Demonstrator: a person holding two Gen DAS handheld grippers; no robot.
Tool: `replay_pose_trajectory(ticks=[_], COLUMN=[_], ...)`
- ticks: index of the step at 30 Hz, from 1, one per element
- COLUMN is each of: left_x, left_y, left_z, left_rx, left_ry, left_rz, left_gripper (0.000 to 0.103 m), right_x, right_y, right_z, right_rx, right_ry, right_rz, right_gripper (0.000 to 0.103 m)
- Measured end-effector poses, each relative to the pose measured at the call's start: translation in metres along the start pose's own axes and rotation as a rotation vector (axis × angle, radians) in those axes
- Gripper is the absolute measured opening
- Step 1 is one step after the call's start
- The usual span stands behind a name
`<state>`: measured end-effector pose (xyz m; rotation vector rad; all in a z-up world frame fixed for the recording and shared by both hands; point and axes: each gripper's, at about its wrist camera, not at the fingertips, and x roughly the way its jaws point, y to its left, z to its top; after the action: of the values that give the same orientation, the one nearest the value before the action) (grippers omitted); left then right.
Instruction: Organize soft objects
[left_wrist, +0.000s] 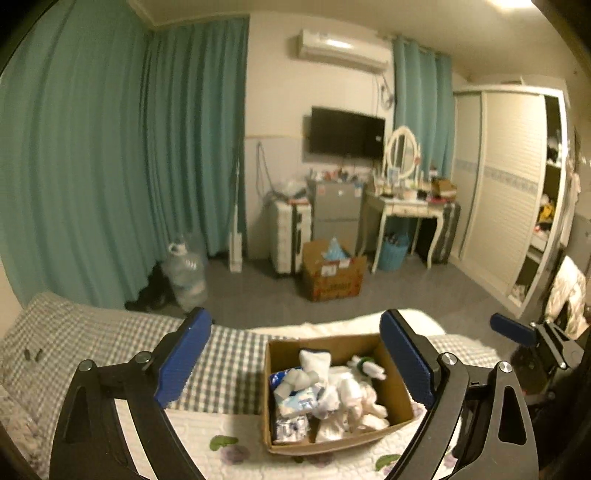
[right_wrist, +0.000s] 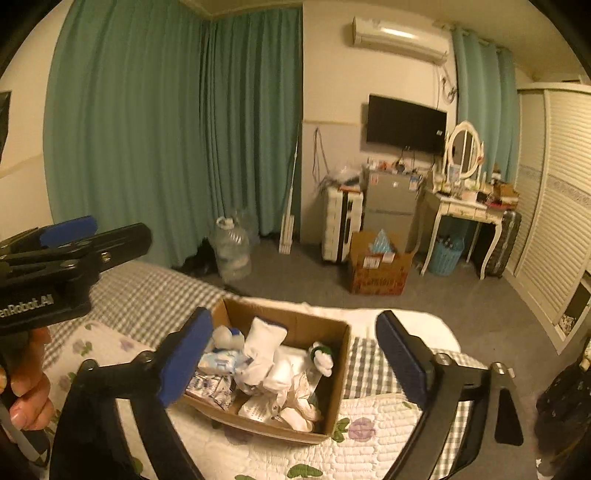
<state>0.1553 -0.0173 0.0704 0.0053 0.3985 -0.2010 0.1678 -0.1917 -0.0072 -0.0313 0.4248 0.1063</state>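
Note:
A brown cardboard box (left_wrist: 280, 406) sits on the bed and holds several soft things: white socks (left_wrist: 316, 360), tissue packs (left_wrist: 295, 400) and a small plush with green trim (left_wrist: 365, 365). The box also shows in the right wrist view (right_wrist: 336, 384), with a white sock (right_wrist: 264, 341) on top. My left gripper (left_wrist: 295, 354) is open and empty, held above the box. My right gripper (right_wrist: 291, 356) is open and empty, also above the box. The right gripper's blue finger shows in the left wrist view (left_wrist: 513, 328); the left gripper shows at the left of the right wrist view (right_wrist: 70, 236).
The bed has a checked sheet (left_wrist: 110, 332) and a floral quilt (right_wrist: 369, 443). Beyond it lie grey floor, a water jug (left_wrist: 186, 273), a second cardboard box (left_wrist: 332, 273), a suitcase, a dressing table (left_wrist: 406, 206), a wardrobe (left_wrist: 517, 192) and green curtains.

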Motion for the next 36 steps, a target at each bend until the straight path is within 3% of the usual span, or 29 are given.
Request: replay_pose_trajectory(ticks=[5, 9, 20, 28, 36], left_x=[-0.049, -0.078, -0.106, -0.098, -0.086], left_y=[0.001, 0.002, 0.001, -0.001, -0.003], left_z=[0.002, -0.006, -0.043, -0.079, -0.092], left_rx=[0.004, 0.005, -0.016, -0.002, 0.008], left_ry=[-0.069, -0.111, -0.112, -0.07, -0.046], left_rz=[0.013, 0.036, 0.095, 0.136, 0.137], left_gripper=[0.1, 0.103, 0.103, 0.103, 0.103], right_x=[-0.051, -0.092, -0.164, -0.167, -0.152], right_y=[0.0, 0.0, 0.004, 0.002, -0.004], right_z=[0.004, -0.002, -0.032, -0.058, -0.071], right_rx=[0.008, 0.021, 0.031, 0.052, 0.077], right_ry=[-0.042, -0.085, -0.144, -0.129, -0.105], right_rz=[-0.016, -0.025, -0.045, -0.059, -0.06], right_gripper=[0.103, 0.103, 0.103, 0.103, 0.103])
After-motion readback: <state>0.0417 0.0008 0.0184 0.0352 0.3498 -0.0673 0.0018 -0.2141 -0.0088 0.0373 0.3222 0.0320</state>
